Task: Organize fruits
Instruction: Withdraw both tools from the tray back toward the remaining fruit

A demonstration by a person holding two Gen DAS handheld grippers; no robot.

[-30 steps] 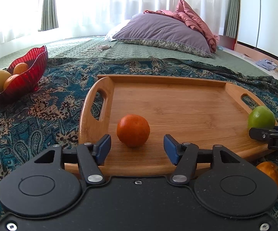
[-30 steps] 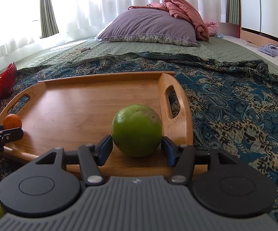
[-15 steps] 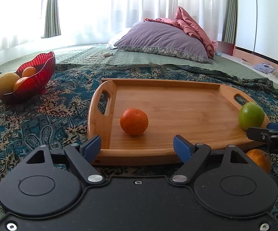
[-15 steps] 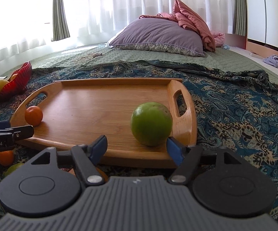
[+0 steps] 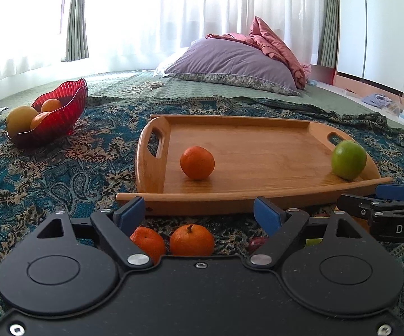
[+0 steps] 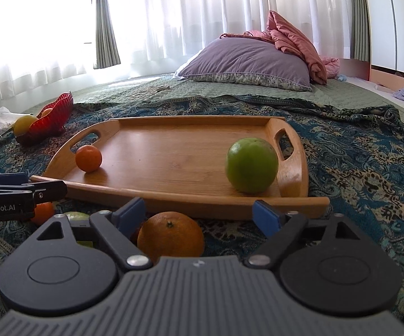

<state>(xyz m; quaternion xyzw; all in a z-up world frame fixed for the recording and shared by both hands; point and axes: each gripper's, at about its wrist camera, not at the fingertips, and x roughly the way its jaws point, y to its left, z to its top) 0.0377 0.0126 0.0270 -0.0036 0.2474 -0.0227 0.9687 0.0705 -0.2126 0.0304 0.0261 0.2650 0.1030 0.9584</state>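
Note:
A wooden tray (image 5: 258, 120) lies on the patterned bedspread. On it rest a mandarin (image 5: 197, 162) near its left handle and a green fruit (image 5: 348, 159) near its right handle; the right wrist view shows the same mandarin (image 6: 88, 158) and green fruit (image 6: 252, 165). My left gripper (image 5: 199, 210) hangs in front of the tray's near edge, jaws opening, nothing between the pads. Two loose mandarins (image 5: 192, 239) lie on the cloth below it. My right gripper (image 6: 198, 210) is likewise back from the tray, jaws opening and empty, above a loose orange (image 6: 171, 238).
A red glass bowl (image 5: 59, 112) holding several fruits stands at the left on the bedspread. More small fruits (image 6: 43, 212) lie on the cloth below the tray's left corner. A purple pillow (image 5: 235, 67) and pink blanket lie far behind the tray.
Both grippers have drawn back from the tray and their jaws have widened. The mandarin and the green fruit stay on the tray. Loose fruit on the cloth has come into view.

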